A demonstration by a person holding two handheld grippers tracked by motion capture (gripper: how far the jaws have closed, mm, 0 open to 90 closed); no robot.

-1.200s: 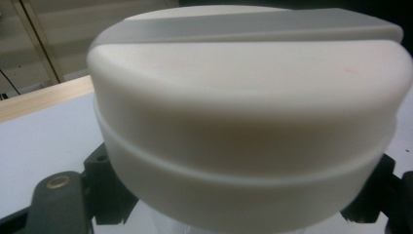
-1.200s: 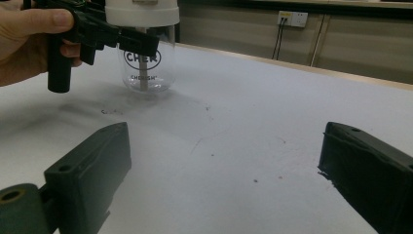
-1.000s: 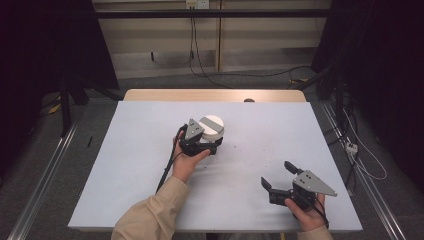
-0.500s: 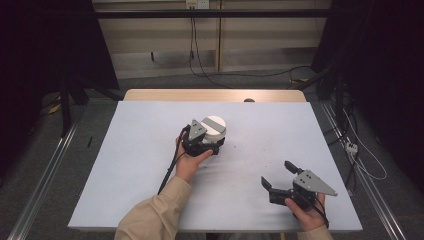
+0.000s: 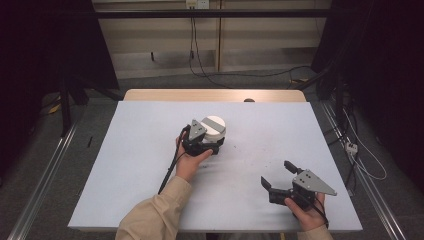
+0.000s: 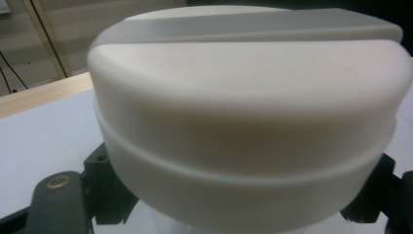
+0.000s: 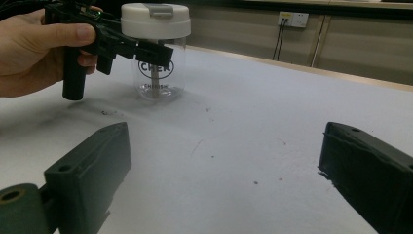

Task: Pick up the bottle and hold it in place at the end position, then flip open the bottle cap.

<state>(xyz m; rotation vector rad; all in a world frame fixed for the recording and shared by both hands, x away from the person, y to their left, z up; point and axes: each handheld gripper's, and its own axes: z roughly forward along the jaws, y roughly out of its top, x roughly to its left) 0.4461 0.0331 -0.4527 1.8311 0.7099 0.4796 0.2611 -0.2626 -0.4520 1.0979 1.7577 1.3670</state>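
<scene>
1. Clear plastic jar with white lid stands upright on the tabletop, near the middle, slightly toward the far side.
2. Lid has a grey flip tab across its top; black lettering on the jar wall, partly hidden.
3. Left gripper jaws clenched on the jar just under the lid, one jaw on each side; seen close in the left gripper view and from the side in the right gripper view.
4. Left hand grips the handle, beige sleeve comes in from the near edge.
5. Right gripper rests low at the near right of the tabletop, well apart from the jar, jaws released and spread wide, nothing between them.
6. Right hand holds it at the near edge.
7. Small dark specks on the tabletop between jar and right gripper.
</scene>
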